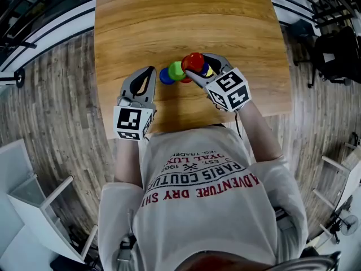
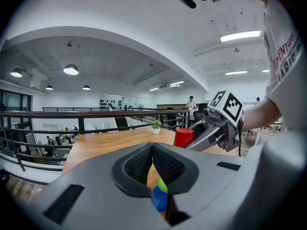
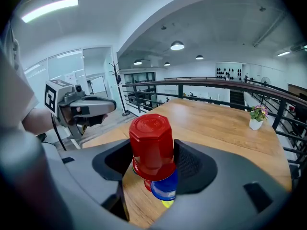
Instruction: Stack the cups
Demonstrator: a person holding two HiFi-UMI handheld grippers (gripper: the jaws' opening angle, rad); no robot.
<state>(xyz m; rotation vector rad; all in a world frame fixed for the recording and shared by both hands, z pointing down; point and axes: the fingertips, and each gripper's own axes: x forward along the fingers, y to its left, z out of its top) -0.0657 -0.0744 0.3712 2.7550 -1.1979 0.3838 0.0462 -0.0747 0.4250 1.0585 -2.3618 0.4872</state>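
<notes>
Now pinching red cup (image 3: 152, 145) by its sides in right gripper (image 1: 198, 66), with left gripper (image 2: 152, 150) pressed together. Probably light, stiff, slick: hold mid-wall.

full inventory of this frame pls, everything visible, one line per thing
table: 1, wood, under the cups
red cup: 1, red, upside down between the right gripper's jaws, above the other cups
green cup: 1, green, on the table to the left of the red cup
blue cup: 1, blue, against the green cup's left side
hidden cups: count unclear, blue, yellow and red, under the red cup
plant: 1, white pot, far end of the table
railing: dark, beyond the table
left gripper: grey, shut, empty, short of the blue cup
right gripper: grey, shut on the red cup
person: white printed shirt, near edge of the table
</notes>
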